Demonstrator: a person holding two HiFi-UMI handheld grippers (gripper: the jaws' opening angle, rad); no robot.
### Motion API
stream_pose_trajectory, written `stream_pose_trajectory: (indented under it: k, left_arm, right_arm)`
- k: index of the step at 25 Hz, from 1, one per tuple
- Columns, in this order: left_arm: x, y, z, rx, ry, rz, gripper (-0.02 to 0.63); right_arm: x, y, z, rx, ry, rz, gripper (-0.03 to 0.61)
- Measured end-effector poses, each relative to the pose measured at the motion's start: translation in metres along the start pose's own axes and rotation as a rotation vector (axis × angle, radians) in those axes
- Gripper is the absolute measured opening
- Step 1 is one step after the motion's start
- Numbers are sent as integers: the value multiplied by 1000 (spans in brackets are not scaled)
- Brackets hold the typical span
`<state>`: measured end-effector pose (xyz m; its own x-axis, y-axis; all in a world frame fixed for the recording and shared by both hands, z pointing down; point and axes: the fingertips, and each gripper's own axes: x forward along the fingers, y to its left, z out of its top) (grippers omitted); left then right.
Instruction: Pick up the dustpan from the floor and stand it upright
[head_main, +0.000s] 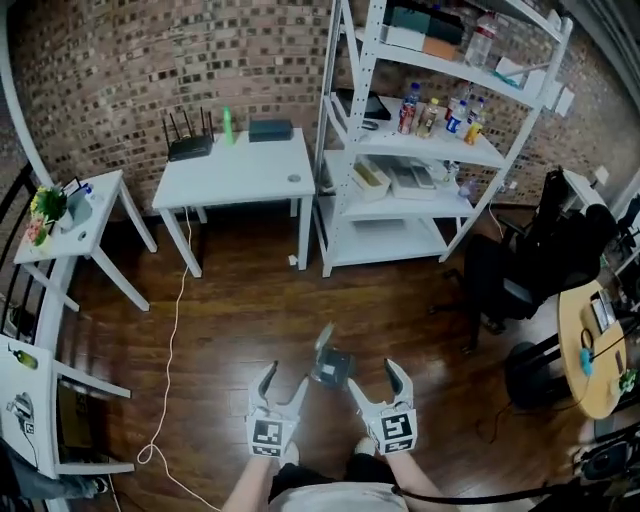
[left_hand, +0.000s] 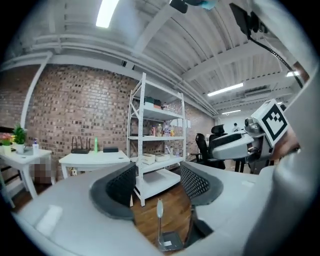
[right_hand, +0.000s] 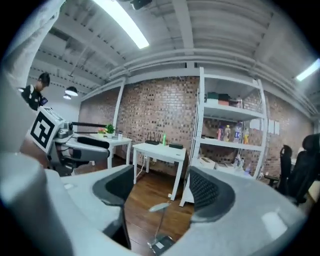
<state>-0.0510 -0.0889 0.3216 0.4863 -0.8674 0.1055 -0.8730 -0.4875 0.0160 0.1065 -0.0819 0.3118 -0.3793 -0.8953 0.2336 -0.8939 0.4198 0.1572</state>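
Observation:
The dark grey dustpan stands upright on the wooden floor, its long handle pointing up and slightly left. It sits just ahead of and between my two grippers. My left gripper is open to its left, touching nothing. My right gripper is open to its right, also empty. In the left gripper view the dustpan appears low down, beyond the open left gripper. In the right gripper view the dustpan and its handle lie below the open right gripper.
A white table with a router stands at the brick wall, a white shelf rack to its right. A small white table is at left, a black office chair and round wooden table at right. A white cable trails over the floor.

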Motion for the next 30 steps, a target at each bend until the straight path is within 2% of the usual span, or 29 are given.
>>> stream_pose_trajectory:
  k: [4,8,11,14,18,22,27,30]
  left_arm:
    - [-35,-24,36,-46,-57,121,298]
    - [-48,-86,68,-75,-95,210,325]
    - [-50,-148,80,-91,-129,258,325]
    - [-43,-214,89,-81,-150,250,321]
    - [-49,-265,90,-46,-114,253,318]
    - [-69,-276,92,-23,-90,256,310]
    - [-102,-260,95,-52,-130,308,293]
    - [-115,-257,94,-42,-122,314,293]
  right_arm:
    - [-29,13,35,65,-99,83,357]
    - [-78,0,68,81,-217,217,358]
    - [-134,-24,54,83,-197,267,358]
    - [-178,-66,20,155,-164,261,357]
    - [-209,-106,-5,207,-104,245,357]
    - [-215,-121,9,192,-119,204,357]
    - [-220,-93,30,109,-139,232,357]
    - [-225,-79,30,126,-128,228,356]
